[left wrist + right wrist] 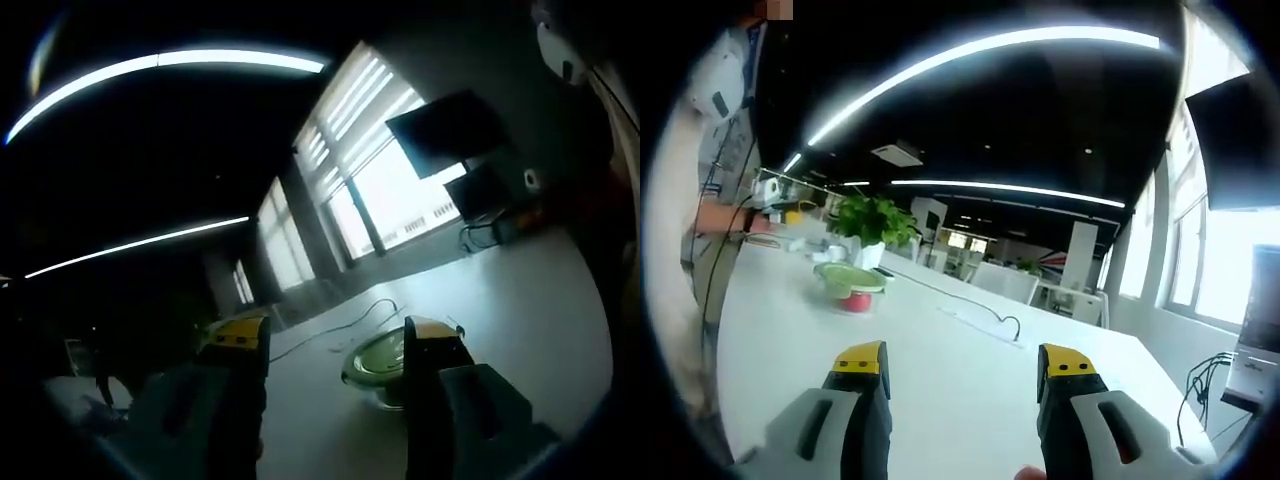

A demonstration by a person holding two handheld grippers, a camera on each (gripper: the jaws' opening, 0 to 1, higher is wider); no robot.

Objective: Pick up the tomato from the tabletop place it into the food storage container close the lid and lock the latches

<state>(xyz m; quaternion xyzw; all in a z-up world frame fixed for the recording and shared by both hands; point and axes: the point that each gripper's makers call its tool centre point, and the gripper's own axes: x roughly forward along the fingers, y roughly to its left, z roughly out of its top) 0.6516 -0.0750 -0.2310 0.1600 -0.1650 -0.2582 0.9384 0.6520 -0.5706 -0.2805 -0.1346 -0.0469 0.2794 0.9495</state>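
In the right gripper view the food storage container [850, 279] stands far off on the white table [940, 390]. Its green lid lies on top, and a red tomato [855, 301] shows through the clear wall beneath it. My right gripper [964, 360] hangs open above the table, well short of the container, with nothing between its yellow-tipped jaws. The left gripper view is dark. There the container [378, 362] sits just beyond my open left gripper [335, 335], partly hidden behind the right-hand jaw. I cannot make out the latches.
A potted plant [876, 220] stands just behind the container. A thin cable [992, 321] crosses the table past it. A person [715, 150] stands at the table's left end, arm stretched over it. Monitors [445, 130] and windows line the far wall.
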